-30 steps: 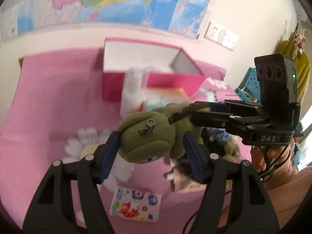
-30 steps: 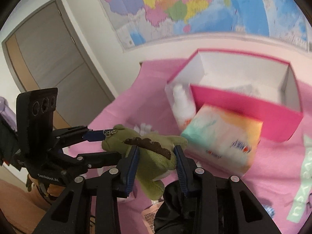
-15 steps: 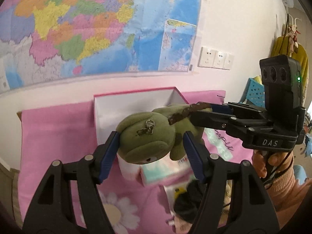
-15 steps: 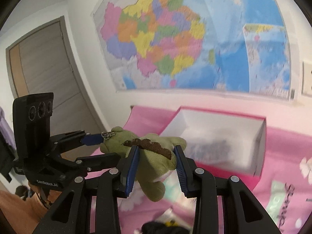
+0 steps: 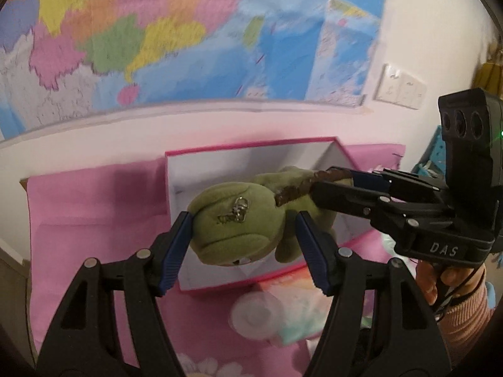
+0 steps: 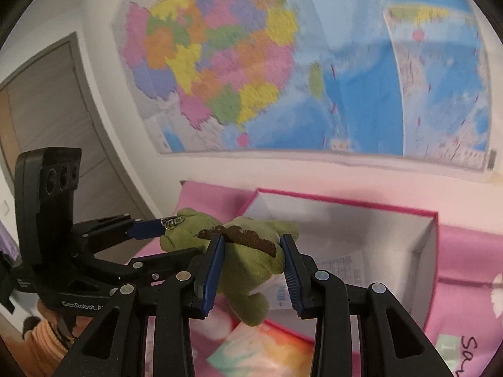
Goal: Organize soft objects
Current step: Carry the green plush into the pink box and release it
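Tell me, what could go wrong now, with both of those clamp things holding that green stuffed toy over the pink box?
1. The left gripper pinches the green plush toy by its head and the right gripper by its body; if the hands drift apart, the toy could stretch or slip out.
2. The toy hangs near the front wall of the pink box, so released too early it might land outside, on the white bottle or tissue pack.

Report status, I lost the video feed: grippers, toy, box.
Left gripper shut on green plush toy's head; right gripper shut on its body. Toy held above open pink box. Nothing in the way.
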Tool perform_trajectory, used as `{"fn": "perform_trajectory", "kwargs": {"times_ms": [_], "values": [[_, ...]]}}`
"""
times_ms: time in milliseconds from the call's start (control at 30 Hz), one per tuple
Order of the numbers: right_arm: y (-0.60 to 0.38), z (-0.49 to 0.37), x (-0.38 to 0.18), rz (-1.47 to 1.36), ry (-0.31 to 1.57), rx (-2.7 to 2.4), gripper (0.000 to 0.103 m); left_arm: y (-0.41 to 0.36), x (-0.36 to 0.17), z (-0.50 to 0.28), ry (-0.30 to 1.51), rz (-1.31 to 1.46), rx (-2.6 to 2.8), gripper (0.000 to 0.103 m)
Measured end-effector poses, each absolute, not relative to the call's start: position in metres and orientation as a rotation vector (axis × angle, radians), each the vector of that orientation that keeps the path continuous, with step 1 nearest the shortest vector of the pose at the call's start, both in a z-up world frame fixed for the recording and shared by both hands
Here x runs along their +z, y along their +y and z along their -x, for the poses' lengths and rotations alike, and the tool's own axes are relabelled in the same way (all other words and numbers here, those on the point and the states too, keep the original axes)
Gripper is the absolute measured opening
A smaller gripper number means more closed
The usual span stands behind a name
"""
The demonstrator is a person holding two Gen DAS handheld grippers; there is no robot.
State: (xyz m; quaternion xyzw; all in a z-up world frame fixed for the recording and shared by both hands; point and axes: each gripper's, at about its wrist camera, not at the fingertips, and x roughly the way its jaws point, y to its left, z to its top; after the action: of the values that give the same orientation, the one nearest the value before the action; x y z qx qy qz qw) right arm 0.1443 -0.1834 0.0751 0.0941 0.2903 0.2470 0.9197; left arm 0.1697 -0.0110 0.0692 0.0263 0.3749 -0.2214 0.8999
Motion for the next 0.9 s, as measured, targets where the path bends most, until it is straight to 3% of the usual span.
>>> {"fn": "perform_trajectory", "kwargs": {"times_ms": [200,300,600,700,900], "values": [[-0.178,-0.179,0.042,-0.218,0.691,0.496,0.036,-0.017,0.043,-0.19,0.84,-0.064,-0.451,0.066],[-0.171,-0.191,0.027,-0.207,0.735,0.491,0.031,-0.023,0.039,-0.19,0.832,-0.101,-0.415,0.064],[-0.179,-0.183,0.03,-0.221,0.752,0.472,0.032,-0.005,0.067,-0.155,0.715,-0.074,-0.395,0.064],[-0.185,-0.164,0.044,-0.223,0.734,0.498,0.04,-0.001,0.08,-0.128,0.671,-0.061,-0.443,0.068],[-0.2,-0.106,0.074,-0.203,0.672,0.561,0.047,-0.009,0.088,-0.079,0.62,-0.092,-0.532,0.074]]}}
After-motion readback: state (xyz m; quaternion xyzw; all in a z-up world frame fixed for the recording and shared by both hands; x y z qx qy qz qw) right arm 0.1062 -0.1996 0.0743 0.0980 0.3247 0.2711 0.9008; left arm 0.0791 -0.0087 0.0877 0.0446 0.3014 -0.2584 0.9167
